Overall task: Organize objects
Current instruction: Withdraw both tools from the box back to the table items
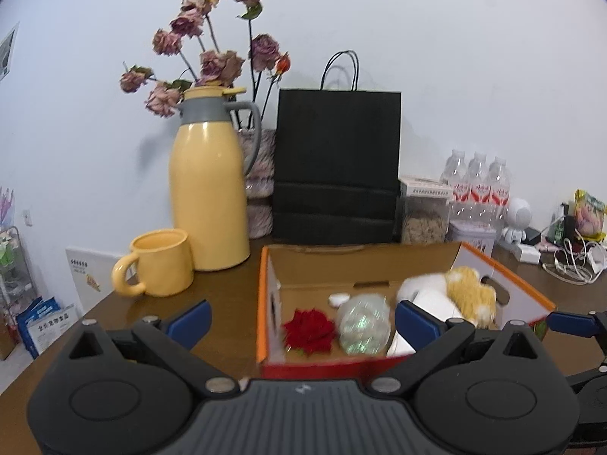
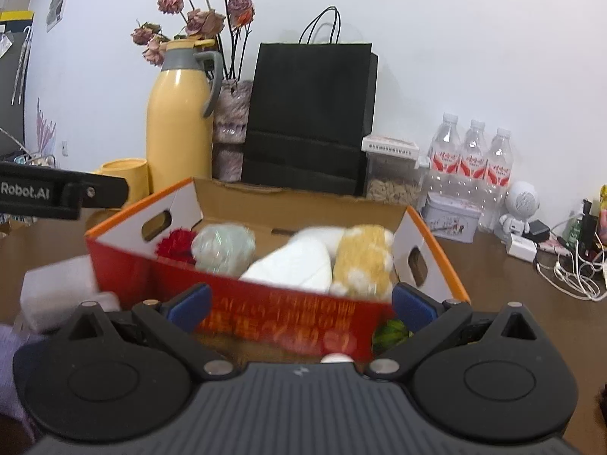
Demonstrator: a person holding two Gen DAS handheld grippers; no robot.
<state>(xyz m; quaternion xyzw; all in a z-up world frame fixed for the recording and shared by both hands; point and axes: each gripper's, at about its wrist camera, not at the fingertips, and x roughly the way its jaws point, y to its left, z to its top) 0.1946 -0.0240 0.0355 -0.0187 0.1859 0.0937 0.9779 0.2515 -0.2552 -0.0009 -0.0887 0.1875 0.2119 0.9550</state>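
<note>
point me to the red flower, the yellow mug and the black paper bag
red flower [image 1: 309, 328], left wrist view, centre of the petals, inside the box.
yellow mug [image 1: 163, 267], left wrist view, front of the body.
black paper bag [image 2: 311, 113], right wrist view, middle of the front face.

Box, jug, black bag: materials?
Box: corrugated cardboard, by the raw brown inside and folded flaps; printed red outside. Jug: glossy yellow body with sharp highlights, likely painted metal or plastic; matte grey collar and handle look plastic. Black bag: matte paper, flat creased folds, thin cord handles.
</note>
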